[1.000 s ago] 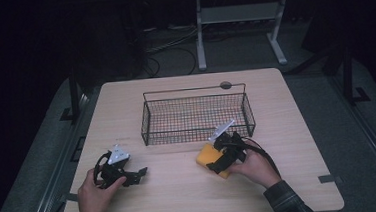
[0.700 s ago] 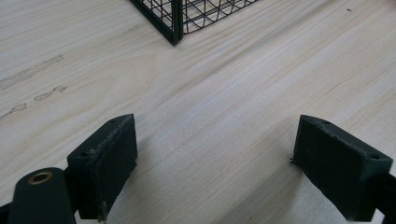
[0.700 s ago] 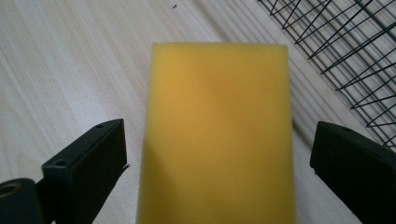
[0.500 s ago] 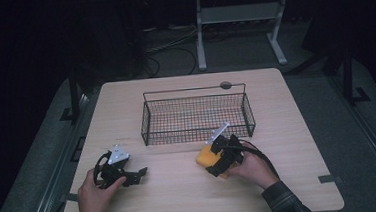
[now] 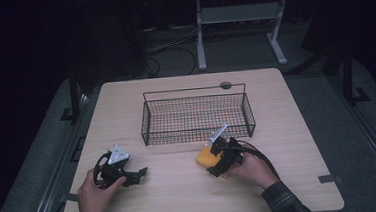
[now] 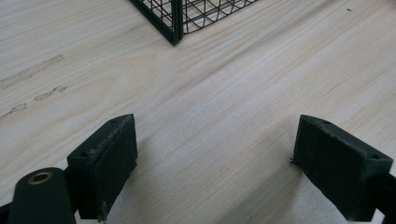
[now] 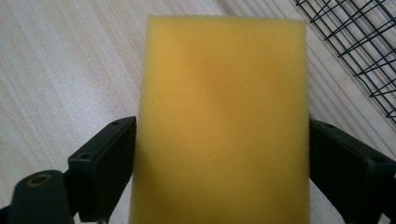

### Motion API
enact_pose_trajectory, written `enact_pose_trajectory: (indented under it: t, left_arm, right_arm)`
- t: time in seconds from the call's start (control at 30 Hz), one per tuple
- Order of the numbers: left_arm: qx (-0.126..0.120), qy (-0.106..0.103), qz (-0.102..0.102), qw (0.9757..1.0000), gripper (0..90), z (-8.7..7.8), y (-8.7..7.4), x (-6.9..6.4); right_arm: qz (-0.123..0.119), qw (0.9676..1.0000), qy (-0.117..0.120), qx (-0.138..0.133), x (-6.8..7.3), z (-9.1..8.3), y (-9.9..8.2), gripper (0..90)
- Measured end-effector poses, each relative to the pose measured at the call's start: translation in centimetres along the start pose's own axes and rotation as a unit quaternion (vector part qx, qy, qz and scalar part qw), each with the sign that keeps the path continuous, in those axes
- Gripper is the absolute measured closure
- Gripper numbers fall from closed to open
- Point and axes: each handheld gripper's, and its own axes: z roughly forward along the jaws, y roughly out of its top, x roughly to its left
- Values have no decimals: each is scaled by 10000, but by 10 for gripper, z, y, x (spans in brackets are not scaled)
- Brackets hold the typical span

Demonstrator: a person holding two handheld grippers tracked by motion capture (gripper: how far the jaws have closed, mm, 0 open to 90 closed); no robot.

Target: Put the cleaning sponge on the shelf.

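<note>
A yellow sponge (image 5: 204,157) lies on the wooden table (image 5: 288,129), just in front of the black wire basket (image 5: 195,89). My right gripper (image 5: 214,160) reaches over it from the right. Its jaws have just been closing with the sponge between them. In the right gripper view the sponge (image 7: 219,116) stands between both pads (image 7: 109,163), which touch its sides, so the right gripper (image 7: 222,168) is shut on it. My left gripper (image 5: 138,173) rests on the table at the front left. Seen in the left gripper view, the left gripper (image 6: 215,168) is open over bare wood.
The wire basket (image 6: 175,18) has nothing in it and stands mid-table; its mesh (image 7: 359,46) is close on the right of the sponge. A small dark round disc (image 5: 225,85) sits behind the basket. A metal stand (image 5: 235,27) is on the floor beyond the table.
The right gripper has edged a little to the left over the sponge and its jaws have drawn in against it. The left gripper has stayed where it was.
</note>
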Motion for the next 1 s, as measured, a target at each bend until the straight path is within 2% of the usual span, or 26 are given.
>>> enact_pose_trajectory:
  t: [0.3,1.0]
  left_arm:
    - [-3,1,-1,10000,128,0,0,0]
    - [1,0,0,10000,128,0,0,0]
  right_arm:
    - [-30,10000,-12,-24,-1,-2,-2,216]
    - [1,9999,34,-116,-6,-14,-5,229]
